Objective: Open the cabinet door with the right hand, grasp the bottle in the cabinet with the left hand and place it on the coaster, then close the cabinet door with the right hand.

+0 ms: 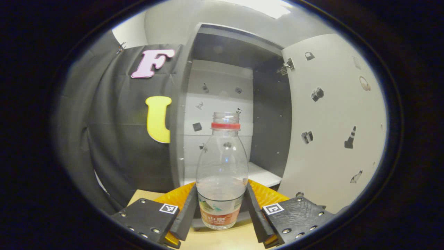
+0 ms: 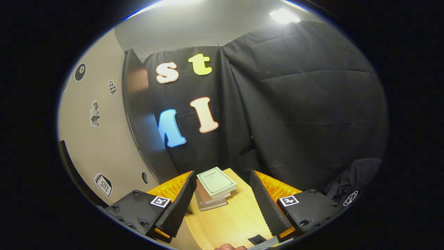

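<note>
A clear plastic bottle [image 1: 222, 166] with a red neck ring, no cap and a label at its base stands upright between my left gripper's fingers. The left gripper [image 1: 221, 194] is shut on its lower part, both fingers pressing its sides, just above the wooden table [image 1: 222, 239]. Behind it is the cabinet [image 1: 222, 86], with its door [image 1: 333, 121] swung wide open to the right. In the right gripper view, my right gripper [image 2: 222, 177] is open and holds nothing. It is beside a pale sticker-covered door panel [image 2: 93, 146] on its left.
A small stack of books [image 2: 215, 187] lies on the wooden table [image 2: 229, 218] ahead of the right gripper. A small dark flat piece [image 2: 257, 239] and a fingertip [image 2: 229, 247] show at that view's bottom edge. The cabinet's white shelf [image 1: 265, 175] is bare.
</note>
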`<state>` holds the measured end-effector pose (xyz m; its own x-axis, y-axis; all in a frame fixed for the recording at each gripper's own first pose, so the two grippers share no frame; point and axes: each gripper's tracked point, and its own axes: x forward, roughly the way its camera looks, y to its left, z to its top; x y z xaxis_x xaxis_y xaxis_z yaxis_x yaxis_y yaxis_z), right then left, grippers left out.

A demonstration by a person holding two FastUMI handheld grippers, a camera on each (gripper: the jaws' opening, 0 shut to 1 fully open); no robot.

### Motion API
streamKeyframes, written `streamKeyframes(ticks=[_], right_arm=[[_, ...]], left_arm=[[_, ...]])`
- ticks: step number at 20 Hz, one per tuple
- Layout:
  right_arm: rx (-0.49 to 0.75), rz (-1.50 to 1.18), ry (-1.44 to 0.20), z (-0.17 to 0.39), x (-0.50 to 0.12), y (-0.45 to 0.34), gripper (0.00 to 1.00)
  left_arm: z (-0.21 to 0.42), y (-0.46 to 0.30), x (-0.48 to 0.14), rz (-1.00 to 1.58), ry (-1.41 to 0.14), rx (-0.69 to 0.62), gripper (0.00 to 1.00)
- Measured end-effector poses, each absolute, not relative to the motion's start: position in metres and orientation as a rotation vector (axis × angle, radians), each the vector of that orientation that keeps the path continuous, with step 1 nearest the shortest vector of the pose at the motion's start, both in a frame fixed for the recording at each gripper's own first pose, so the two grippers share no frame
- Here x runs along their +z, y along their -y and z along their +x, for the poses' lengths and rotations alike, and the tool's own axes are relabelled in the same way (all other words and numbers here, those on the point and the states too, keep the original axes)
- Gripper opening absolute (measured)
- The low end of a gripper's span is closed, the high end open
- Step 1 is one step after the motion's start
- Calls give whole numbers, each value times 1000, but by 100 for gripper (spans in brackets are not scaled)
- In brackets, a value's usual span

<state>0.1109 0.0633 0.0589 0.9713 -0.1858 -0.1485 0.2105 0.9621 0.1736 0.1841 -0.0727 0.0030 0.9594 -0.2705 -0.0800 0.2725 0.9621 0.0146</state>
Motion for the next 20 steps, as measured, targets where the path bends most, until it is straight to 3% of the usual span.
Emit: streamKeyframes(ticks=[10,12,14,20], right_arm=[[-183,152,-125,97,59,-64,98],[-182,145,-123,95,59,-63,98],[-187,135,-118,95,60,-61,98],[-195,127,-128,94,58,-58,98]], left_arm=[[93,-24,-124,56,-171,-138,71],[83,-35,-153,61,-192,-106,76],[75,-46,-182,59,-215,-63,71],[65,-64,-255,25,-207,5,74]])
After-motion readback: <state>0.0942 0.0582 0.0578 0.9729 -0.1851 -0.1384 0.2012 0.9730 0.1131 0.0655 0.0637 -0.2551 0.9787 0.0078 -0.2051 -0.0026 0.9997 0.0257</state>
